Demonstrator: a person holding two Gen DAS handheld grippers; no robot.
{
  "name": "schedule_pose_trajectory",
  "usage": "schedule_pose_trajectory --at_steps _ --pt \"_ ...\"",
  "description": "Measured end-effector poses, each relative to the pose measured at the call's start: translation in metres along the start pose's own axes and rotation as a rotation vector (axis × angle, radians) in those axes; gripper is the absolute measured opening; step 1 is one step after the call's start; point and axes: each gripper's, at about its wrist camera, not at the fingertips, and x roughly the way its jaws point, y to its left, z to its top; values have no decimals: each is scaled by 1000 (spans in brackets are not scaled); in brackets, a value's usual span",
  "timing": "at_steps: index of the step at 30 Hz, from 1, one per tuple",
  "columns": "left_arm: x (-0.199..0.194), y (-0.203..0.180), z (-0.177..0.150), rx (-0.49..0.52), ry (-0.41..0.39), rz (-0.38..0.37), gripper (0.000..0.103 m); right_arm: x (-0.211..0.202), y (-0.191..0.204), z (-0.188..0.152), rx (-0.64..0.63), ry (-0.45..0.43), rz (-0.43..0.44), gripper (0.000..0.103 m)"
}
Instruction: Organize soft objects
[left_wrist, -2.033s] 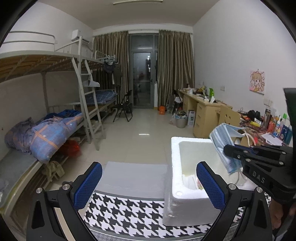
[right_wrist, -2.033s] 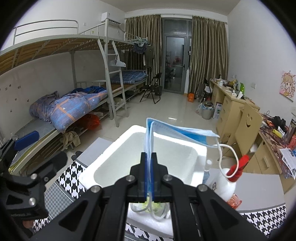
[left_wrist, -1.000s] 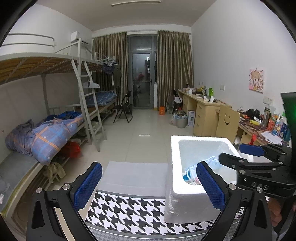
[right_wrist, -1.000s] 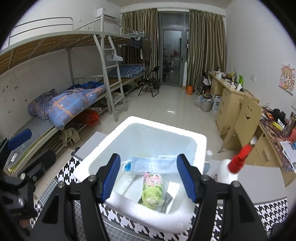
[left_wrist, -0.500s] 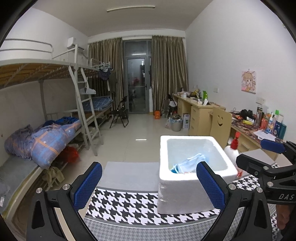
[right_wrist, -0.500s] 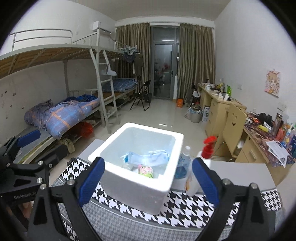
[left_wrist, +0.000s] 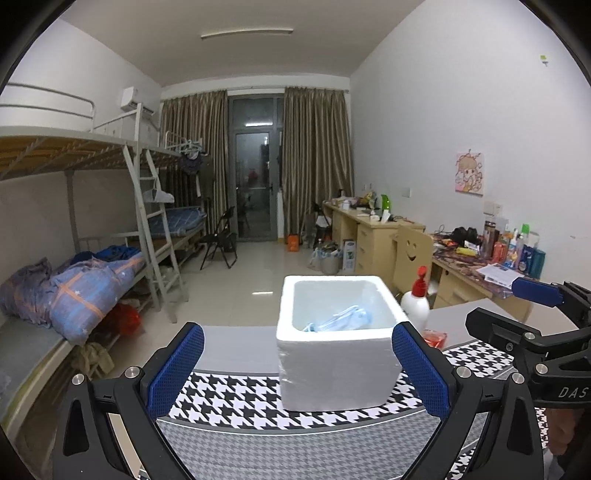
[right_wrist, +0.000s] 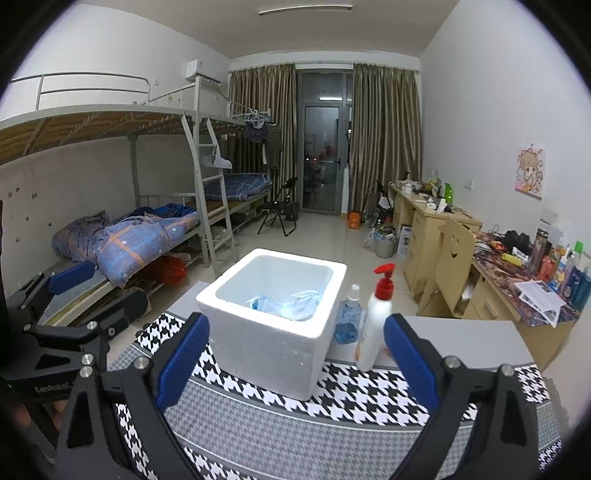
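Two hand-held grippers, both spread wide and holding nothing, face a white foam box on a houndstooth-patterned table.

From left to right: the left gripper has its blue pads apart with nothing between them. The foam box stands on the patterned cloth, with a blue face mask lying inside it. Just right of the box stand a blue bottle and a white pump bottle. The right gripper is likewise spread wide and empty.

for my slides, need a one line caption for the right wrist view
Open right gripper facing a white foam box holding a blue face mask, pump bottle beside it.
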Motion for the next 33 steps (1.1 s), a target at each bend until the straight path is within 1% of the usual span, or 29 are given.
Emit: schedule_pose_trajectory --at_steps 5,9,16,27,33 --pt "-12 -6 -2 1 -16 -10 102 -21 -1 -8 2 -16 -10 98" --pt "-23 -12 -6 17 -36 -3 102 -32 -5 -17 1 -16 -28 98" --pt "-38 -16 -15 14 -64 -9 102 -52 -12 -37 19 -43 -49 98" --pt "-58 -16 -39 -25 -77 -31 102 -76 -11 -66 40 -60 -8 100" --pt "-65 -19 -50 -14 -80 -12 102 -85 -8 -79 31 -74 -27 100"
